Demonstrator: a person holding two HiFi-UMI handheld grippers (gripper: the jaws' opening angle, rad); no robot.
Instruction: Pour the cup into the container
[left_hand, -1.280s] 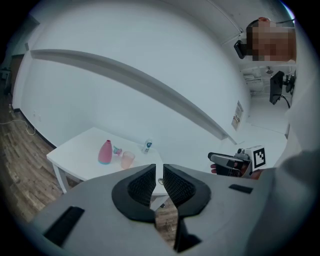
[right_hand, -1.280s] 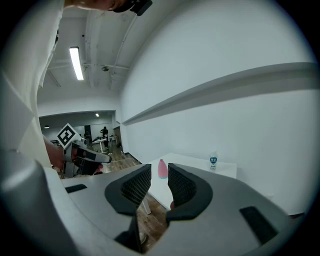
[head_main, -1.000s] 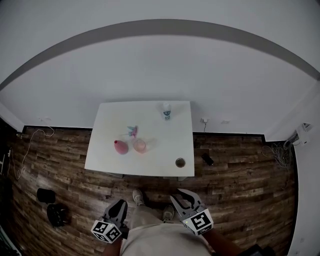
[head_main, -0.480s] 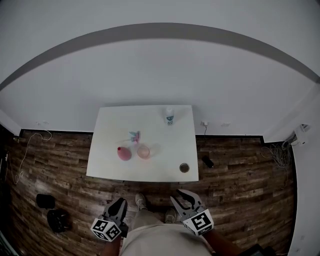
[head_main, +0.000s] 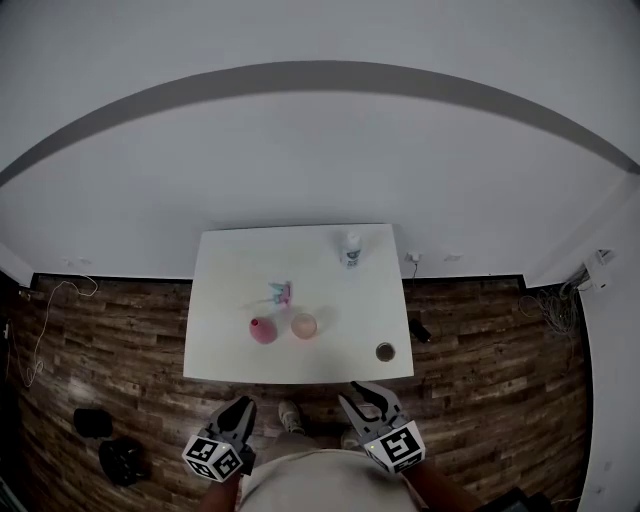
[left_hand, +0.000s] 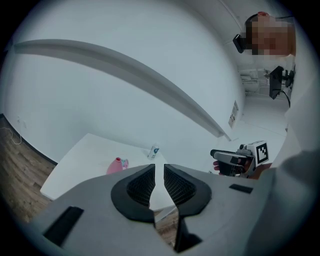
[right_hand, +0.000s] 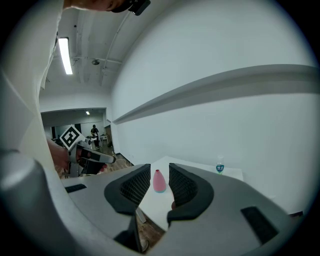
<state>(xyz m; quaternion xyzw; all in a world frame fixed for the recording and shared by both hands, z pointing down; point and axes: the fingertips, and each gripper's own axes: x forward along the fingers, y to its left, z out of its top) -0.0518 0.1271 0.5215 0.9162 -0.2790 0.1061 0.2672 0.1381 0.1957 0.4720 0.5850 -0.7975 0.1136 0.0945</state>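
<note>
- White table (head_main: 230, 260) stood ahead of the person, with wooden floor (head_main: 120, 340) between it and both grippers; neither gripper was over it
- clear pinkish cup (head_main: 304, 325) sat upright near the table's middle, just beside a pink vase (head_main: 262, 330) on its left; which thing was meant as the container I could not tell, the vase or the small round tin (head_main: 385, 351) near the front right corner; a water bottle (head_main: 351, 250) stood well apart at the far edge
- left gripper (head_main: 240, 408) had its jaws drawn nearly together with nothing between them; right gripper (head_main: 360, 393) likewise, narrow and empty, the vase seen only far beyond its tips
- judged step: the approach, before any grasp; nothing of the pour had been done
- next move, as I judged it: bring one gripper in over the table, spread its jaws wide enough to pass round the cup, then close on its side wall while keeping it upright; a tilt too soon would likely spill whatever it held
</note>
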